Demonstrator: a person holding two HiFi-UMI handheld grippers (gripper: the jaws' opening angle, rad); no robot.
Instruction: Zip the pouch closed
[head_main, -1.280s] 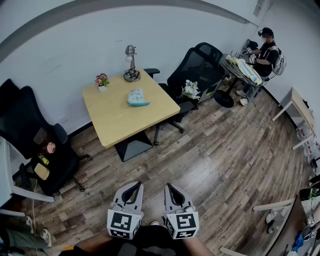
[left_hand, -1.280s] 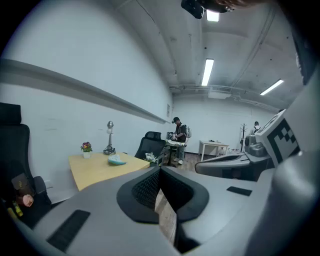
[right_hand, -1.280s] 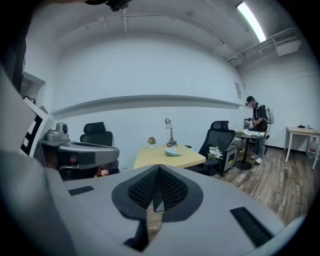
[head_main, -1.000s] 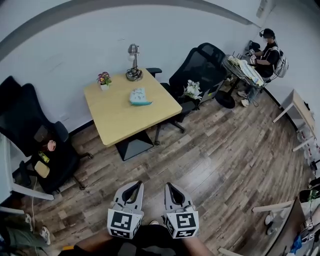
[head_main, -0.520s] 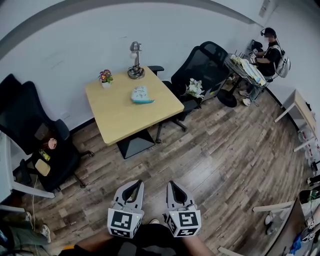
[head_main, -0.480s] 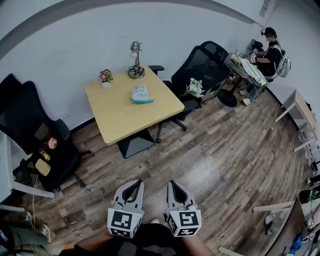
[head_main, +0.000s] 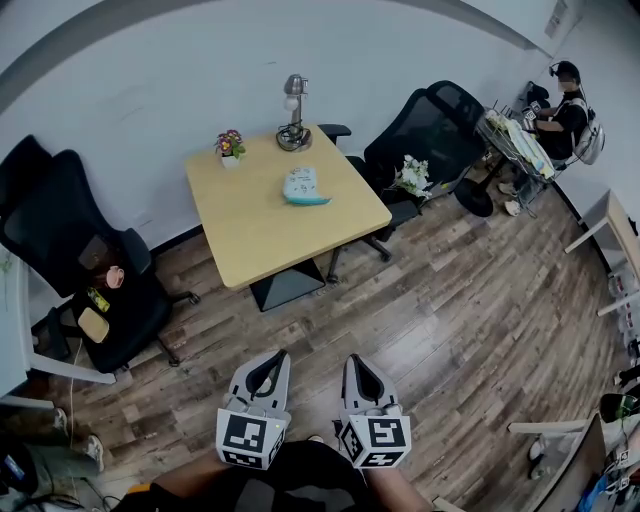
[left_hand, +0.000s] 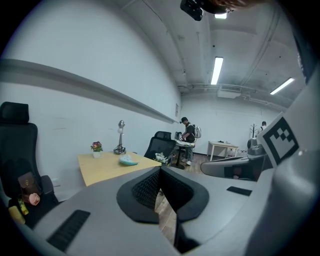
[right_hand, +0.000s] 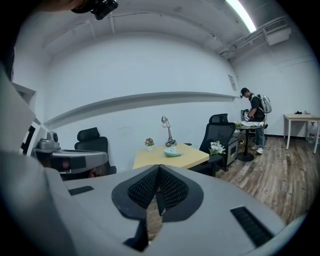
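Nothing is in hand yet. The left gripper (head_main: 268, 362) and right gripper (head_main: 358, 364) are both clenched tight with nothing between the jaws, held low and side by side over the wood floor (head_main: 450, 290).

What could go sideways from here, as a guess:
- The pouch (head_main: 304, 187) lies loose on a smooth table (head_main: 250, 235). If one gripper tugs the slider while the other isn't pinning the fabric, the whole pouch probably just slides along and the zip doesn't budge.
- The zip pull is way too small to make out from here, and so is how far the zip is open. Going in on the wrong end means fumbling around or pinching fabric instead of the pull.
- Both sets of jaws have to open before anything can be grabbed. Coming down on soft fabric with them shut would only shove it around.
- The lamp (head_main: 293, 125) and flower pot (head_main: 230, 146) stand just behind the pouch near the wall edge, so an overshoot could knock either one.

The pouch is on the table's far half, toward its right side, well apart from both grippers, with bare floor and the table's near edge in between. It sits straight ahead, roughly on the line running between the two.
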